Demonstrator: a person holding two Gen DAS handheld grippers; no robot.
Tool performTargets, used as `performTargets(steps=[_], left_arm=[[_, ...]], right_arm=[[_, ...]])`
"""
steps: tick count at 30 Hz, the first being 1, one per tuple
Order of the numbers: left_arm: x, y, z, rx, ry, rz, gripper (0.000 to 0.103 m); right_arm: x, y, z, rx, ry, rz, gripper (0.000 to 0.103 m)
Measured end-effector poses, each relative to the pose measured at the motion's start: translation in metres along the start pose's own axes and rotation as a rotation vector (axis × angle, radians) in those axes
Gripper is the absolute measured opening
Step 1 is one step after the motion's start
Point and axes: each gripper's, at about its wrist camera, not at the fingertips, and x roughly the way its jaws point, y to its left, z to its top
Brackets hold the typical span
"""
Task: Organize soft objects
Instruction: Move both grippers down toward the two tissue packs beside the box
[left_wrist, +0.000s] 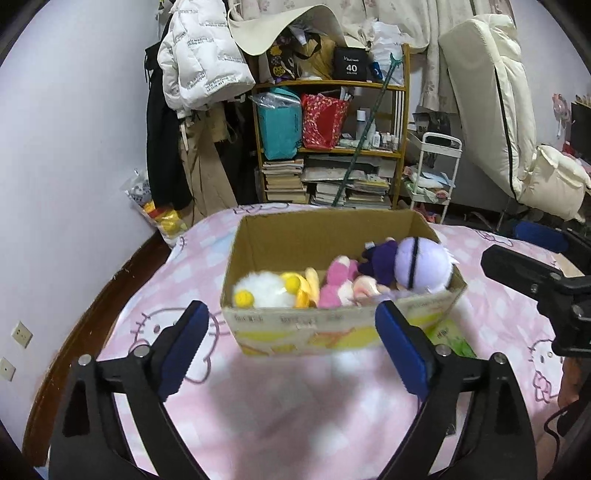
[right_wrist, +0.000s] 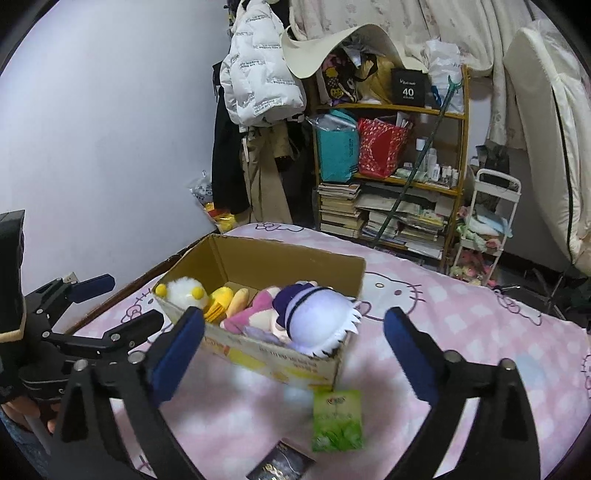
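An open cardboard box (left_wrist: 317, 229) (right_wrist: 295, 264) stands on the pink bed. Inside lie a white plush with yellow spots (left_wrist: 264, 290) (right_wrist: 183, 291), a pink plush (left_wrist: 340, 280) (right_wrist: 255, 308) and a pale purple round plush (left_wrist: 421, 264) (right_wrist: 317, 314). My left gripper (left_wrist: 290, 345) is open and empty, just in front of the box; it also shows at the left of the right wrist view (right_wrist: 122, 299). My right gripper (right_wrist: 295, 345) is open and empty near the box's front right corner; it also shows at the right edge of the left wrist view (left_wrist: 532, 254).
A green packet (right_wrist: 337, 421) (left_wrist: 452, 338) and a dark packet (right_wrist: 282, 461) lie on the pink Hello Kitty bedsheet (left_wrist: 280, 413) in front of the box. A cluttered wooden shelf (left_wrist: 332, 144), hanging coats (left_wrist: 199, 66) and a white trolley (left_wrist: 436, 173) stand beyond the bed.
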Motion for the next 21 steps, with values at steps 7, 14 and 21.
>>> performTargets(steps=[7, 14, 21], left_arm=[[-0.019, -0.013, -0.015, 0.013, 0.049, -0.009, 0.096], [-0.03, -0.03, -0.034, 0.042, 0.091, -0.024, 0.096], [-0.025, -0.048, -0.046, 0.069, 0.126, -0.048, 0.096]], right_arm=[[-0.018, -0.001, -0.011, -0.024, 0.028, -0.01, 0.103], [-0.029, -0.003, -0.024, -0.023, 0.051, -0.015, 0.103], [-0.024, -0.014, -0.034, 0.039, 0.075, 0.011, 0.103]])
